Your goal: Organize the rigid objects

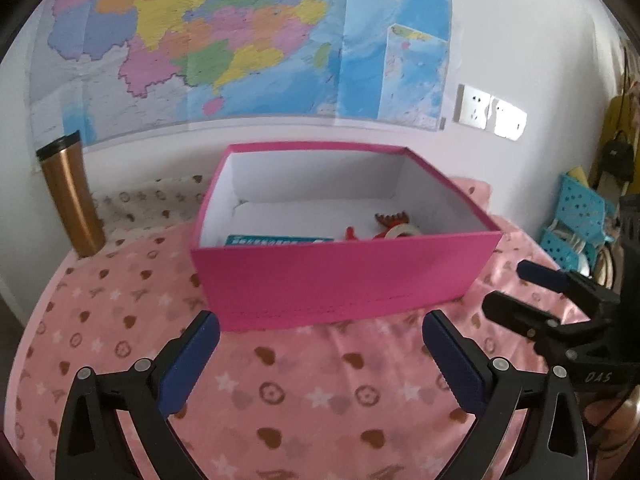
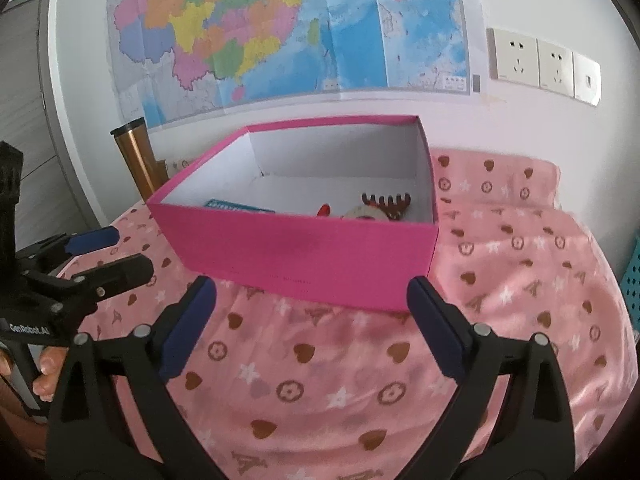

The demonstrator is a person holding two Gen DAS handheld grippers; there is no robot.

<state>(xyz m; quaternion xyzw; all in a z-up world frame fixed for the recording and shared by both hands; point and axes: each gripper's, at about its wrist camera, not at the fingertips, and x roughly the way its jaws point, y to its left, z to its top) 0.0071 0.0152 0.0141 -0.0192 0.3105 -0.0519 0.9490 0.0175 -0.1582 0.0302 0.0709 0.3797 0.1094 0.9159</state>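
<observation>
A pink open box [image 1: 344, 280] [image 2: 296, 256] stands on the pink patterned cloth [image 1: 304, 392] [image 2: 320, 364]. Inside lie a teal booklet [image 1: 276, 240] [image 2: 236, 206], a brown antler-shaped piece [image 1: 394, 218] [image 2: 386, 202], a red item [image 1: 351, 233] [image 2: 324, 211] and a roll of tape [image 1: 402, 232] [image 2: 366, 213]. My left gripper [image 1: 320, 328] is open and empty just in front of the box. My right gripper [image 2: 312, 292] is open and empty in front of the box, and shows at the right of the left wrist view [image 1: 516, 292]. The left gripper shows at the left of the right wrist view [image 2: 116, 252].
A copper tumbler [image 1: 72, 196] [image 2: 140, 156] stands behind the box at the left, near the wall. A map [image 1: 240, 40] [image 2: 288, 28] hangs on the wall. Blue perforated baskets [image 1: 576, 220] sit at the far right, off the table.
</observation>
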